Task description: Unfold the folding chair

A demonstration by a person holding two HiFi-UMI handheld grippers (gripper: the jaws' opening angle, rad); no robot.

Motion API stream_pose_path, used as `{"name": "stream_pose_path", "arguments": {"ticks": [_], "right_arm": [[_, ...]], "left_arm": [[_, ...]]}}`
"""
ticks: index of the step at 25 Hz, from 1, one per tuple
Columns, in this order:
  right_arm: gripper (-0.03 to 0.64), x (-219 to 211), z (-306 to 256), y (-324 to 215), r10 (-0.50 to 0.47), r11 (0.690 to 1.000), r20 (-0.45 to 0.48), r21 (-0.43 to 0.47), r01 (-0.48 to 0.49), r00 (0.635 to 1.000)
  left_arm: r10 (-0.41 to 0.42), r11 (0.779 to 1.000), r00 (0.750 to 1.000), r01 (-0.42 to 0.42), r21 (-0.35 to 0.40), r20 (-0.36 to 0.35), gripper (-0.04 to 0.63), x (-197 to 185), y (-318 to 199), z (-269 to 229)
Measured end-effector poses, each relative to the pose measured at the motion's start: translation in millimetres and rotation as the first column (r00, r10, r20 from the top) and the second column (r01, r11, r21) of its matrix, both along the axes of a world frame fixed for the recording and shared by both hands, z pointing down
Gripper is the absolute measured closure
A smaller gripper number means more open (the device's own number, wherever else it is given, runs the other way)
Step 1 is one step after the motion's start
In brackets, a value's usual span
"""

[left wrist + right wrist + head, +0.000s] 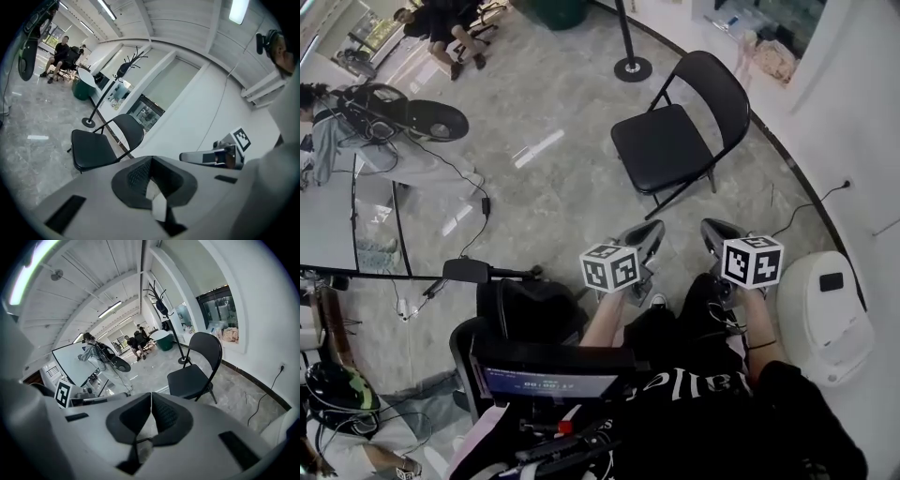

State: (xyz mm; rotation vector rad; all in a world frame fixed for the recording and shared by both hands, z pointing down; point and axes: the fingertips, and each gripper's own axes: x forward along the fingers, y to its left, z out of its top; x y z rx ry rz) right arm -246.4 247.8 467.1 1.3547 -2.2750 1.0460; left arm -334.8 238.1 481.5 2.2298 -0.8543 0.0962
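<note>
The black folding chair [661, 148] stands unfolded on the grey floor, seat flat and backrest toward the wall; it also shows in the left gripper view [91, 150] and the right gripper view [187, 379]. My left gripper [649, 232] and right gripper [717, 232] are held side by side near my body, well short of the chair and touching nothing. Both point toward the chair. The left gripper [151, 160] has its jaws shut with nothing between them. The right gripper [151, 395] is shut and empty too.
A post with a round base [632, 67] stands beyond the chair. A white bin [825, 314] sits at my right by the wall, with a cable [806, 211] along the floor. A black office chair [525, 309] is at my left. People sit far back [441, 28].
</note>
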Motion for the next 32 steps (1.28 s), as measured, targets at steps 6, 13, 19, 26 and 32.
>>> {"name": "stream_pose_path", "arguments": {"ticks": [6, 13, 19, 26, 32], "right_arm": [[0.597, -0.9, -5.1, 12.5, -0.017, 1.0, -0.02, 0.011, 0.017, 1.0], [0.595, 10.1, -11.4, 33.7, -0.042, 0.998, -0.038, 0.041, 0.044, 0.998], [0.597, 52.3, -16.4, 76.9, -0.063, 0.996, -0.053, 0.066, 0.067, 0.997], [0.597, 102.6, -14.2, 118.8, -0.07, 0.995, -0.03, 0.063, 0.071, 0.997], [0.597, 104.2, -13.3, 138.3, -0.104, 0.991, -0.021, 0.079, 0.106, 0.994]], "left_arm": [[0.027, 1.0, 1.0, -0.027, -0.011, -0.009, 0.592, 7.0, 19.9, 3.5], [0.011, 1.0, 1.0, -0.011, 0.003, -0.018, 0.592, 33.6, 35.5, -3.5], [-0.078, 0.994, 0.997, 0.079, 0.069, -0.03, 0.592, 77.1, 65.5, -20.3], [-0.11, 0.99, 0.994, 0.11, 0.087, 0.006, 0.592, 115.8, 108.5, -22.4], [-0.116, 0.988, 0.993, 0.112, 0.11, 0.03, 0.592, 125.0, 133.6, -24.0]]}}
